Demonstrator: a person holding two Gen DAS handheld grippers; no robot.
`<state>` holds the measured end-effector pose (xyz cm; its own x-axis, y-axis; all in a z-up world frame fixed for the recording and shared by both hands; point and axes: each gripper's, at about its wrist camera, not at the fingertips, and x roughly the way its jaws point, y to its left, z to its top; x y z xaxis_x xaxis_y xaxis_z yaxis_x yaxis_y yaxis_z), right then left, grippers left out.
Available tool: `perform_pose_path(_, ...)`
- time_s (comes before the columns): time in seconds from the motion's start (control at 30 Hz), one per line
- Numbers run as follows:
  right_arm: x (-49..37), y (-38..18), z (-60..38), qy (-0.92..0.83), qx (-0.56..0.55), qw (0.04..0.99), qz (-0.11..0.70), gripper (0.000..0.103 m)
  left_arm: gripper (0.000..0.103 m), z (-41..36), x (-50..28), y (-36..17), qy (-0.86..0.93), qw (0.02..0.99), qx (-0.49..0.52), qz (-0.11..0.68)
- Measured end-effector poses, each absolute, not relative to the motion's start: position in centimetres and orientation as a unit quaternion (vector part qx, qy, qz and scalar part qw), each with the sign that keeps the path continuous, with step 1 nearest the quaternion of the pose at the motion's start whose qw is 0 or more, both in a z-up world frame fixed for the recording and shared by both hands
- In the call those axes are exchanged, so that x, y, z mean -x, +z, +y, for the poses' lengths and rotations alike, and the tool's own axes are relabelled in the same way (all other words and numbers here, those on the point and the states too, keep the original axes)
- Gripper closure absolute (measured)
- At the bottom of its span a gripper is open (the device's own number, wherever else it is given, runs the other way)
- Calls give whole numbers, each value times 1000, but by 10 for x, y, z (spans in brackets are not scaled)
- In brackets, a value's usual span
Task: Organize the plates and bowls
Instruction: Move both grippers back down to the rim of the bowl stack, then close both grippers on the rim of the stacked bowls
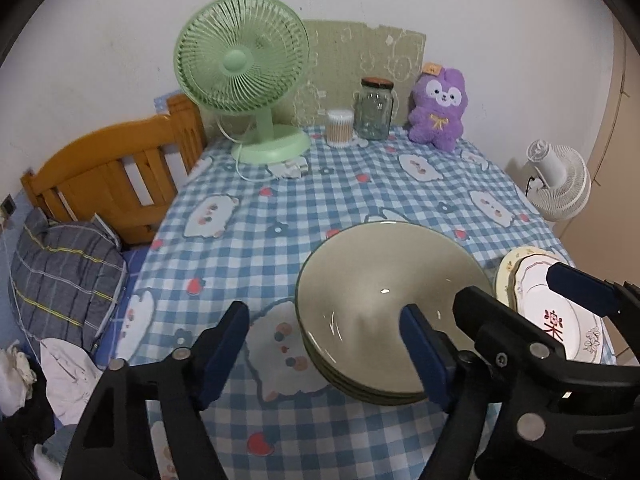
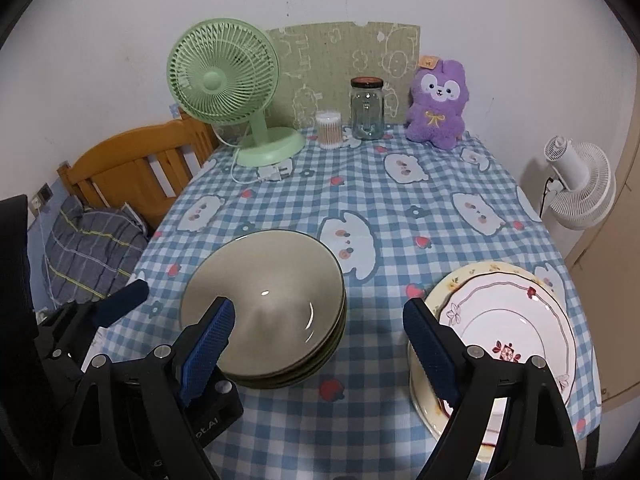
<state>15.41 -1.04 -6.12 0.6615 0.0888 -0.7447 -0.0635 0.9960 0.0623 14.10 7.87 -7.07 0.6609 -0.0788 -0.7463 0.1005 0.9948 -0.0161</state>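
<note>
The left tongs (image 1: pixel 324 344) are open. One blue finger (image 1: pixel 420 356) is over the inside of the green plates (image 1: pixel 384 280), and the other finger is out past the rim, over the cloth. So the near rim of the pile sits between the two fingers, but they do not squeeze it.

The right tongs (image 2: pixel 320 340) are open too and hold nothing. One finger is over the near edge of the green plates (image 2: pixel 272 276). The other finger (image 2: pixel 430 354) is over the left edge of the white plate (image 2: pixel 508 320).

The green plates are stacked in one pile, with about three or four rims showing at the side. The white plate with red flowers lies on a yellow plate (image 2: pixel 472 272), so that pile has two. The two piles sit apart on the blue checked tablecloth (image 2: pixel 380 208).

At the back stand one green fan (image 2: pixel 224 80), one glass jar (image 2: pixel 367 108), one tub of cotton swabs (image 2: pixel 329 128) and one purple plush toy (image 2: pixel 438 104).
</note>
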Motion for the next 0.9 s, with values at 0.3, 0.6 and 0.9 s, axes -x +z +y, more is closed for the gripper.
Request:
perform_pose_path(0.3, -188, -91, -10, 41, -28, 893, 448, 28, 26, 76, -170, -98, -40, 896, -19, 441)
perform_pose_path(0.6, -210, -113, -11, 37, -35, 878, 475, 29, 27, 77, -187, -118, -45, 884, -11, 466)
perform_pose_path(0.9, -224, -124, -13, 37, -47, 869, 492, 38, 43, 73, -193, -125, -74, 873, 0, 482)
